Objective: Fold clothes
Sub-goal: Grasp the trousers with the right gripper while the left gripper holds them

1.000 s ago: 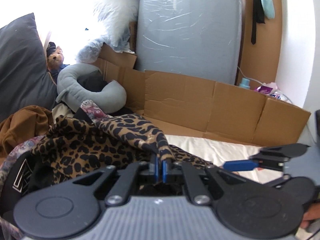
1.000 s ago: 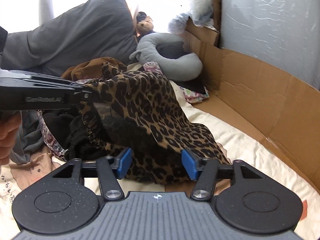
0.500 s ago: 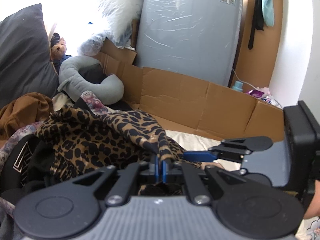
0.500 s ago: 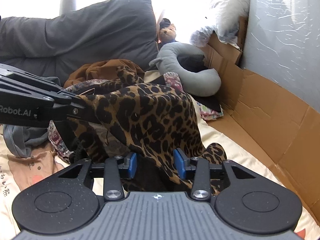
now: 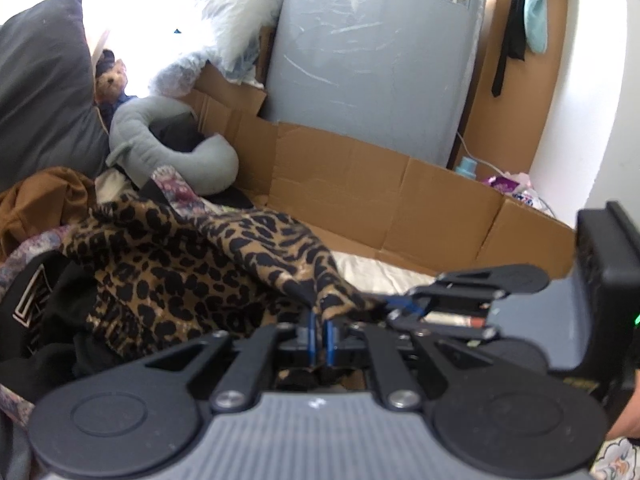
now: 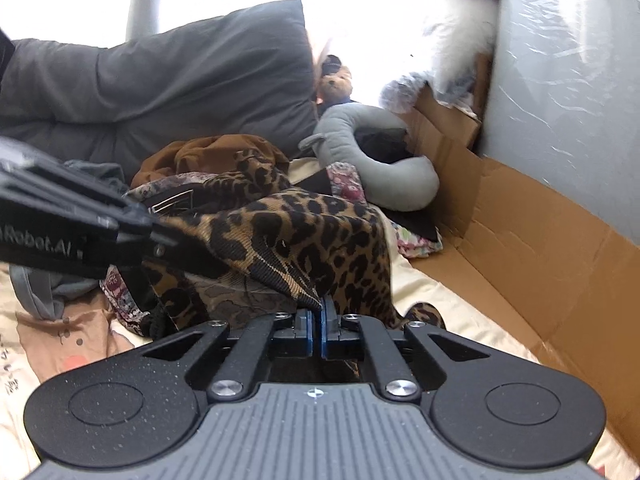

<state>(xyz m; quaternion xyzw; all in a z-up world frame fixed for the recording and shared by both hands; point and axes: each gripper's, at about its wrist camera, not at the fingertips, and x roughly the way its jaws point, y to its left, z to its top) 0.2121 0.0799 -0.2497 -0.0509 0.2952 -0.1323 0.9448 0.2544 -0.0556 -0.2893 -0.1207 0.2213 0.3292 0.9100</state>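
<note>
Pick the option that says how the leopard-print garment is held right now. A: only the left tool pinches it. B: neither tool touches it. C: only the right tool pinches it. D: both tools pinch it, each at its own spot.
D: the left tool is closed on a fold of the leopard-print garment, and the right tool, whose jaws have just closed, pinches another edge of it.

Your left tongs pinch a fold of the leopard-print garment, which drapes left over the clothes pile. Your right tongs grip the same fabric just beside them, cardboard behind.
</note>
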